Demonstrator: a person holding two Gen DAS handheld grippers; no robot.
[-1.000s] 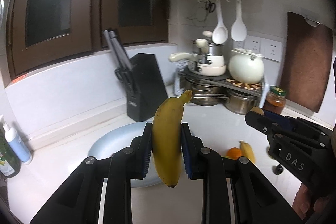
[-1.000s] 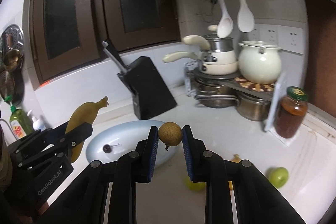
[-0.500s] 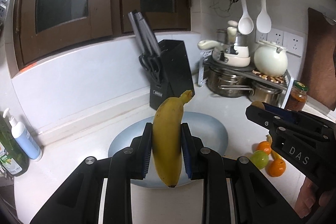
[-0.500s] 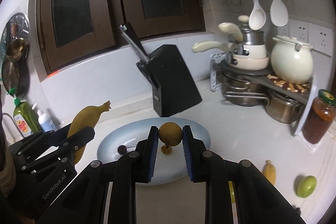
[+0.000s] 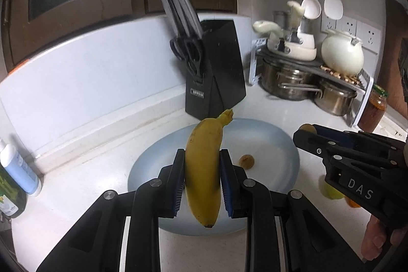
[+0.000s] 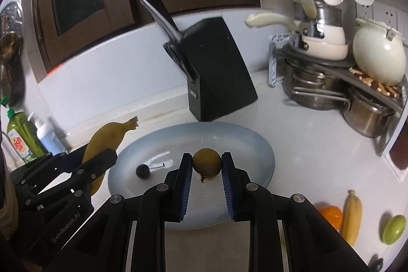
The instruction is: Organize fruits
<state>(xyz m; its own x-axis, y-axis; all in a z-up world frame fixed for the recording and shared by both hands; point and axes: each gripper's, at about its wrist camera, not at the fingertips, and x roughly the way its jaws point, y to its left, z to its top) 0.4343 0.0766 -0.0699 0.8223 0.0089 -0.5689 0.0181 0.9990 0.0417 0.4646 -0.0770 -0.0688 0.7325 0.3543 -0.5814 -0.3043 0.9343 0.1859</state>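
Note:
My left gripper (image 5: 202, 182) is shut on a yellow banana (image 5: 204, 170), held upright over the near rim of a pale blue oval plate (image 5: 275, 144). My right gripper (image 6: 206, 167) is shut on a small round brown fruit (image 6: 206, 163) above the same plate (image 6: 250, 144). A dark cherry (image 6: 141, 170) lies on the plate's left part. Another small brown fruit (image 5: 246, 161) lies on the plate. In the right wrist view the left gripper (image 6: 84, 170) and its banana (image 6: 107, 142) show at the left. The right gripper (image 5: 331, 144) shows at the right in the left wrist view.
A black knife block (image 6: 214, 68) stands behind the plate. A rack of pots (image 6: 331, 83) and a white kettle (image 6: 377, 55) are at the back right. A banana (image 6: 353, 216), an orange (image 6: 331, 217) and a green fruit (image 6: 394, 228) lie on the counter at right. Soap bottles (image 6: 23, 137) stand far left.
Both grippers have moved forward and lower toward the plate, still holding their fruit. The plate and knife block look larger and more centred.

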